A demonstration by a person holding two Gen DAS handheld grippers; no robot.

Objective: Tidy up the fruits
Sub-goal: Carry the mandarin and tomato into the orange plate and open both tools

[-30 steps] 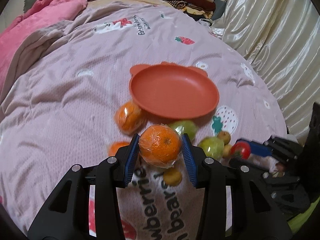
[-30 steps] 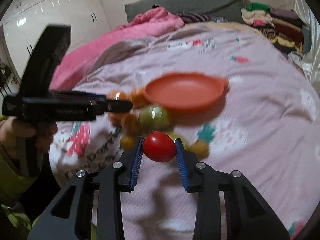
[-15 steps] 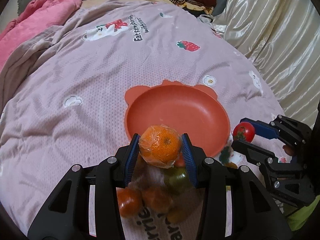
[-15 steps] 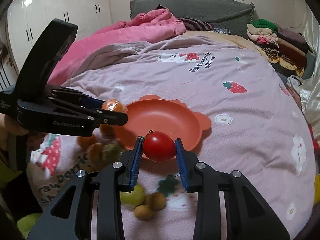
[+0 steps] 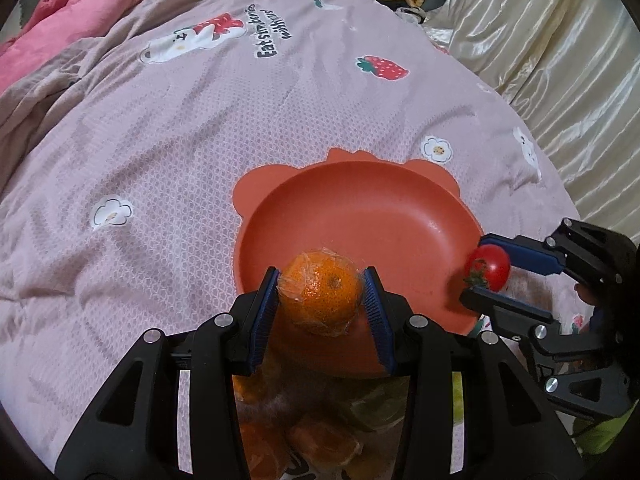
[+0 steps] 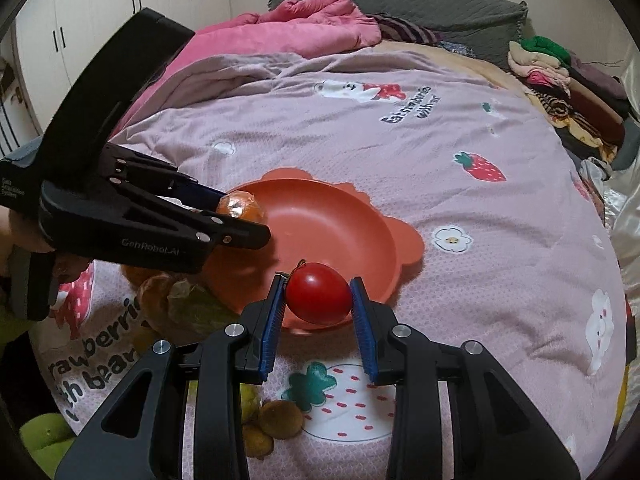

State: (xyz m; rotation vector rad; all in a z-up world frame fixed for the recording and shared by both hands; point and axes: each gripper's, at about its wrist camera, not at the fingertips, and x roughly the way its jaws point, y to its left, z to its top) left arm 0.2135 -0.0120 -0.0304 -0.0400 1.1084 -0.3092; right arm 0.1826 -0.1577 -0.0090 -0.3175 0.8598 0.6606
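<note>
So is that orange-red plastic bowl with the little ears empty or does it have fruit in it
Empty. The orange-red plastic bowl shows bare inside; the plastic-wrapped orange and red tomato are each clamped in a gripper above its rim.

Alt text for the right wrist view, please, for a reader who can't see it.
The right claw grips a red tomato over the near rim of an empty orange dish on a pink strawberry-print bedspread. At left, the left claw holds a plastic-wrapped orange above the dish's far side.
</note>
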